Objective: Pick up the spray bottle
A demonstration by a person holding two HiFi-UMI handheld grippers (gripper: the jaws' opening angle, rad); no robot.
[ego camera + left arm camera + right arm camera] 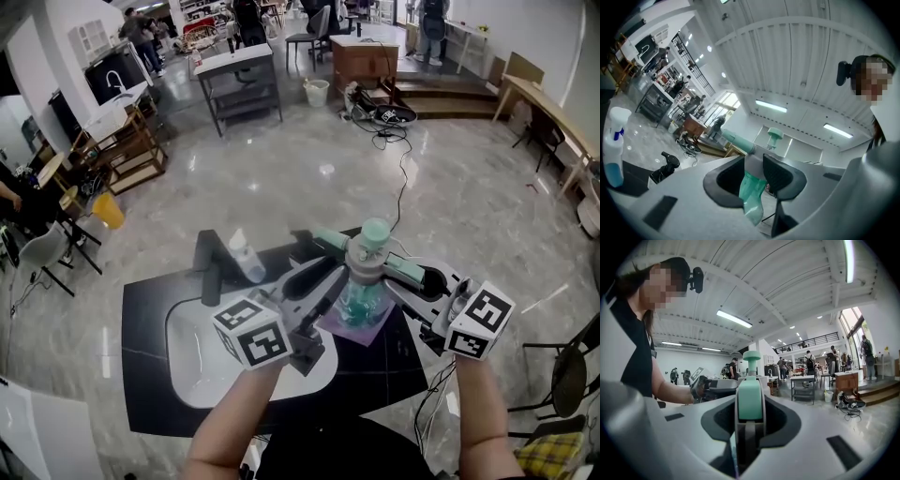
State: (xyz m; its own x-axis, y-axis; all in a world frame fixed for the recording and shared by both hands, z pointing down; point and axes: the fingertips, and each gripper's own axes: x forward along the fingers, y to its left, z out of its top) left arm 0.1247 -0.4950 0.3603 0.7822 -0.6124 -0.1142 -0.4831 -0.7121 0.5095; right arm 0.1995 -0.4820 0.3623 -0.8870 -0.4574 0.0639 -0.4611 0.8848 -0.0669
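Observation:
The spray bottle (364, 292) has a mint-green head, a grey neck and a clear body with blue-green liquid. It stands upright over a purple cloth (330, 324) on the black counter. My left gripper (326, 289) reaches in from the left. In the left gripper view its jaws (754, 178) stand open around the grey neck and green trigger (752, 197), with a gap on the left side. My right gripper (398, 281) comes from the right and is shut on the bottle. In the right gripper view the green back of the head (750, 399) fills the space between its pads.
A small white spray bottle with blue liquid (246, 255) stands beside a black faucet (208, 267) at the back of a white sink (187, 352), left of my grippers. The black counter (150, 309) ends close behind them, with shiny floor, cables and furniture beyond.

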